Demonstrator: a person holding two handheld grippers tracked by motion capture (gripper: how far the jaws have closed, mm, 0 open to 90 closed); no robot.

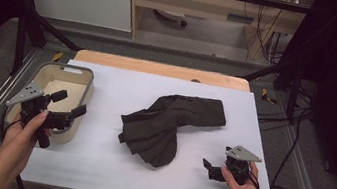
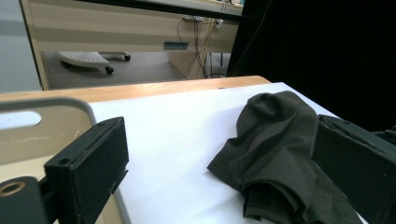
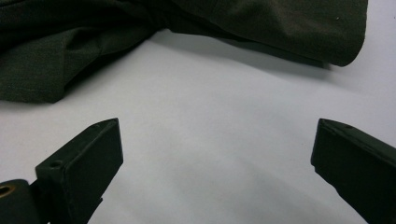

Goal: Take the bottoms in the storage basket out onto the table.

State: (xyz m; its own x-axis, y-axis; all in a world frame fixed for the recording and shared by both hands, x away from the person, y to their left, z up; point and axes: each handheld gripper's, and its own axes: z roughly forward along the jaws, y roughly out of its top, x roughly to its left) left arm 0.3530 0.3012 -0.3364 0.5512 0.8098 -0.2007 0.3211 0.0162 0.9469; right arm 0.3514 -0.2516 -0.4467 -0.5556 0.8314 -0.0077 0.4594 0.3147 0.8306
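Dark cloth lies crumpled mid-table, long axis running from near-left to far-right. Right gripper is nearer, just beside its near lobe, jaws apart and empty. Left gripper (also spread, empty) hovers over the bin, well apart.

Beige bin at left, white table cover, perhaps foam

Garment cut off at top edge

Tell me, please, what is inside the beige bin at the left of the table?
The beige bin looks bare inside; the left gripper above its near part hides some of the floor.
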